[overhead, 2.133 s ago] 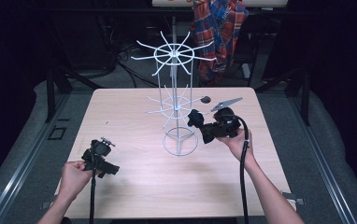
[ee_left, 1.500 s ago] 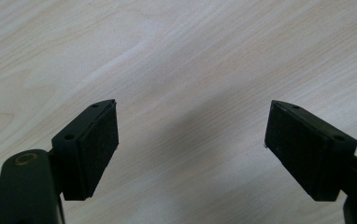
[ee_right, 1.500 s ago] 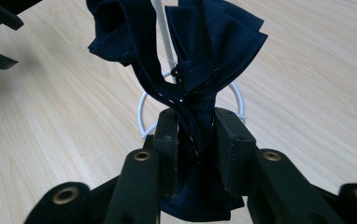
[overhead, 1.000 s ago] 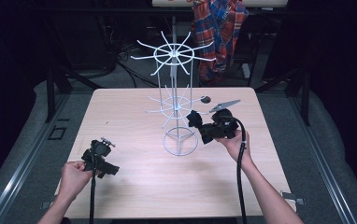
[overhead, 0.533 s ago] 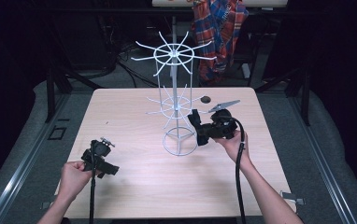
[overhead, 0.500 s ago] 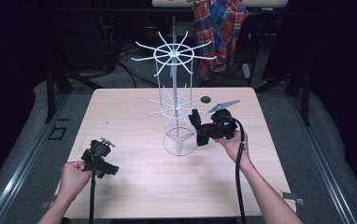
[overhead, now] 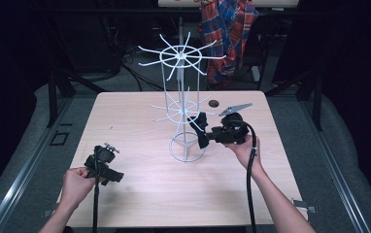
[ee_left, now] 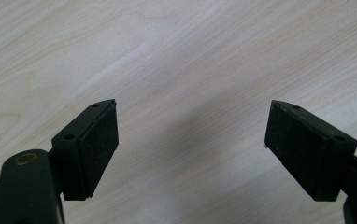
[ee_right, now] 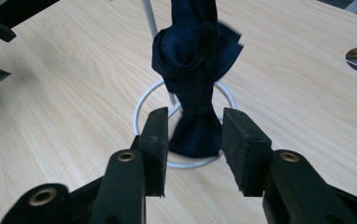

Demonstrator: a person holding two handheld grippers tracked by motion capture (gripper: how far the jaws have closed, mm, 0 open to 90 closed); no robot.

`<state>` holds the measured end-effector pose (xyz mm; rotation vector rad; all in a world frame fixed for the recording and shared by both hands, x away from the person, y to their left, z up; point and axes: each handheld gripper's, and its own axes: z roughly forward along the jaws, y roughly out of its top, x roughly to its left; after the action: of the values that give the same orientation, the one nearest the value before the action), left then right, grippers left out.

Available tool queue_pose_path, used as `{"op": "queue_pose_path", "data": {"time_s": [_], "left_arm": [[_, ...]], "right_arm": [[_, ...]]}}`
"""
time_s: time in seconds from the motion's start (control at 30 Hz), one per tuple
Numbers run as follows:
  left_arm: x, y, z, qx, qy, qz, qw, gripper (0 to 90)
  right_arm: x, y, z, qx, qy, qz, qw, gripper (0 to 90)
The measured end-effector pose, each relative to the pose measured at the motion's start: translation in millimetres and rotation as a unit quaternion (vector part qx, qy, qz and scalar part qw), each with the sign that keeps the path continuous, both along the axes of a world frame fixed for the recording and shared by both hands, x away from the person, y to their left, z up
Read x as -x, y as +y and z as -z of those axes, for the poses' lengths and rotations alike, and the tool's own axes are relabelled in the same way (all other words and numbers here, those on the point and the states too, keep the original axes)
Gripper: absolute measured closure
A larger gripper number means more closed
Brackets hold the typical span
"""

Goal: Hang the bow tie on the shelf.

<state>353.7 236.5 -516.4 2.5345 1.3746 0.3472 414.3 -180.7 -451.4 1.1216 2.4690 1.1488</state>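
Hanging between right gripper (ee_right: 195, 135) pads: dark cloth (ee_right: 196, 65), jaws just easing apart, barely touching.

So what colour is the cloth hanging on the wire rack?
Dark navy cloth, clearest in the right gripper view.

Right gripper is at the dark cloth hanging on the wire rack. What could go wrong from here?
The right gripper has just been opening its jaws with the dark cloth between them; if loosely hung, it may slip off. Withdrawing could snag the cloth and tip the wire rack, since the left gripper sits apart from it.
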Motion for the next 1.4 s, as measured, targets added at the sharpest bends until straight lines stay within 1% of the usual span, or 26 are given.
{"op": "queue_pose_path", "data": {"time_s": [0.07,0.1,0.17,0.27,0.33,0.4,0.43,0.5,0.57,0.67,0.77,0.8,0.83,0.9,1.0,1.03,1.07,1.1,1.17,1.2,1.23,1.27,1.3,1.33,1.37,1.4], "left_arm": [[0.0,0.0,0.0,0.0,0.001,0.0,1.0,17.8],[0.0,0.1,0.1,0.0,0.001,0.0,1.0,17.8],[-0.1,0.3,0.0,0.0,0.0,0.0,1.0,17.8],[0.0,0.3,0.0,0.0,0.001,0.0,1.0,17.8],[0.2,0.1,-0.2,0.001,0.001,0.0,1.0,17.8],[0.3,0.3,-0.4,0.002,0.001,0.0,1.0,17.8],[0.3,0.3,-0.4,0.002,0.001,0.0,1.0,17.8],[-0.1,0.2,-0.2,0.0,0.001,-0.001,1.0,17.8],[-0.1,0.0,-0.4,0.0,0.001,0.0,1.0,17.8],[0.3,-0.1,-0.9,0.0,-0.001,-0.001,1.0,17.8],[0.2,0.0,-1.0,0.0,-0.002,-0.001,1.0,17.8],[0.1,0.0,-0.9,0.0,-0.002,-0.001,1.0,17.8],[0.0,-0.1,-0.9,0.001,-0.001,0.0,1.0,17.8],[-0.1,-0.3,-1.4,0.001,0.0,0.002,1.0,17.8],[0.1,-0.6,-1.5,0.002,0.0,0.002,1.0,17.8],[0.3,-0.5,-1.6,0.002,0.0,0.001,1.0,17.8],[0.4,-0.6,-1.3,0.001,-0.003,0.0,1.0,17.8],[0.3,-0.5,-1.3,0.001,-0.003,0.0,1.0,17.8],[0.3,-0.5,-1.7,0.001,-0.001,0.0,1.0,17.8],[0.3,-0.6,-1.9,0.001,-0.001,0.001,1.0,17.8],[0.4,-0.8,-2.0,0.001,-0.001,0.001,1.0,17.8],[0.4,-0.8,-2.0,0.001,-0.001,0.001,1.0,17.8],[0.5,-1.2,-2.0,0.0,-0.001,0.001,1.0,17.8],[0.5,-1.4,-1.9,0.001,-0.001,0.001,1.0,17.8],[0.4,-1.6,-1.7,0.0,-0.002,0.001,1.0,17.8],[0.4,-1.6,-1.6,0.0,-0.001,0.002,1.0,17.8]], "right_arm": [[1.3,-1.7,-1.2,-0.002,-0.005,0.002,1.0,58.8],[1.7,-3.0,-2.7,0.005,-0.003,-0.001,1.0,57.8],[2.7,-3.9,-3.4,0.003,-0.002,0.001,1.0,57.0],[5.8,-8.3,-6.1,0.008,-0.007,0.006,0.9999,51.2],[8.2,-10.1,-6.1,0.022,-0.013,0.009,0.9996,48.4],[10.9,-12.4,-5.0,0.028,-0.009,0.012,0.9995,45.5],[12.6,-14.4,-4.7,0.036,-0.01,0.015,0.9992,44.3],[15.1,-17.9,-2.7,0.041,-0.011,0.017,0.999,40.3],[18.3,-21.7,-1.7,0.046,-0.007,0.017,0.9988,38.9],[23.7,-27.2,-1.4,0.06,-0.003,0.022,0.998,33.5],[26.5,-31.1,-0.8,0.063,-0.002,0.026,0.9977,31.0],[27.2,-32.5,-0.3,0.069,0.0,0.029,0.9972,28.0],[27.1,-35.0,1.0,0.073,0.016,0.033,0.9967,26.2],[26.4,-38.0,3.1,0.077,0.032,0.039,0.9957,23.4],[26.5,-41.1,6.4,0.085,0.04,0.042,0.9947,20.7],[27.4,-43.1,10.4,0.099,0.051,0.043,0.9928,18.9],[28.7,-44.6,12.1,0.109,0.054,0.042,0.9917,17.7],[29.4,-46.1,14.3,0.115,0.063,0.038,0.9906,15.1],[32.5,-50.1,19.0,0.123,0.072,0.042,0.9888,14.9],[33.1,-52.2,22.1,0.125,0.082,0.038,0.988,14.8],[33.5,-54.7,24.2,0.135,0.093,0.034,0.9859,14.5],[33.5,-54.7,24.2,0.135,0.093,0.034,0.9859,14.5],[34.4,-57.3,29.7,0.135,0.099,0.042,0.985,14.4],[32.9,-59.1,31.1,0.148,0.102,0.038,0.983,14.4],[31.9,-59.6,32.9,0.149,0.105,0.043,0.9823,14.5],[30.1,-60.6,34.9,0.157,0.105,0.044,0.981,14.4]]}}
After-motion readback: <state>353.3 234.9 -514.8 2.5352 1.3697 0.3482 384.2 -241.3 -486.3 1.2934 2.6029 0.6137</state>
